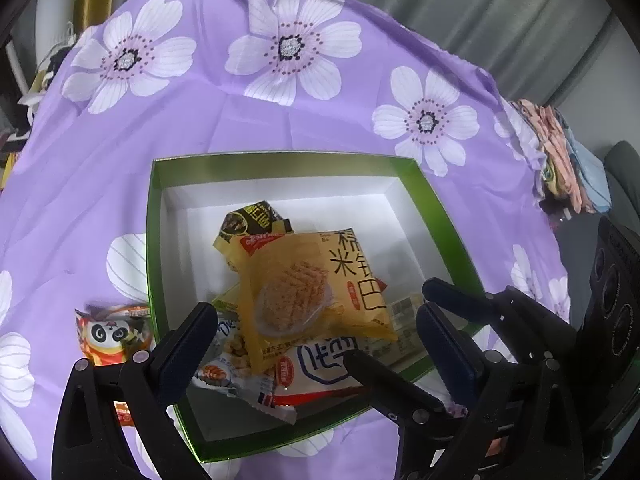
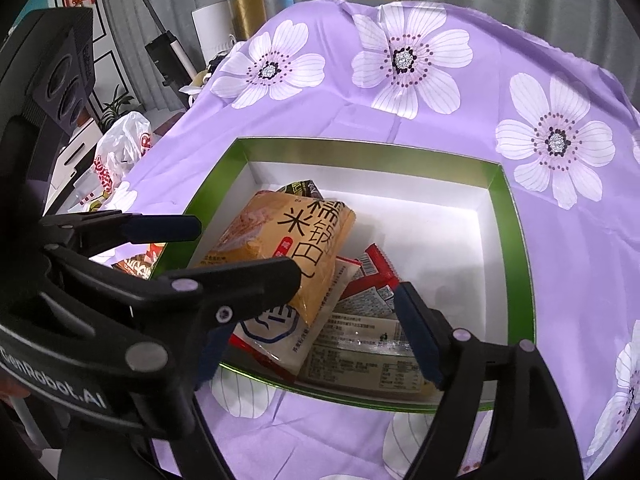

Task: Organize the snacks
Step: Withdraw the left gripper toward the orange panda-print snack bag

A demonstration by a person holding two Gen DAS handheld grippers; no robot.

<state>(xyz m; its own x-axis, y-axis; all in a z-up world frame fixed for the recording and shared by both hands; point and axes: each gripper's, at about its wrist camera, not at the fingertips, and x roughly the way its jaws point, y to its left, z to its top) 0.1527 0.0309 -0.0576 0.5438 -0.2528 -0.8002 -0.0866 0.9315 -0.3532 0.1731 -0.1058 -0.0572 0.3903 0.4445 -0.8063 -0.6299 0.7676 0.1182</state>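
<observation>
Over the green-walled white box [image 1: 154, 216], both grippers [image 1: 316, 320] [image 2: 348, 280] gape empty above the yellow rice-cracker packet [image 1: 316, 280]. Lift clear gently. Fetch the panda packet [image 1: 114, 334] next.

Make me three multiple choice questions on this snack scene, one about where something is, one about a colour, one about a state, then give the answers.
1. Where is the panda packet?
A. Inside the box
B. On the cloth beside the box
C. In a gripper

2. What colour is the box rim?
A. Green
B. Red
C. Blue

3. How is the left gripper?
A. Shut on the yellow rice snack packet
B. Shut on nothing
C. Open, holding nothing

Answers:
1 B, it lies on the purple floral cloth outside the left wall.
2 A, the rim shows green.
3 C, its fingers stand apart above the yellow rice snack packet.
</observation>
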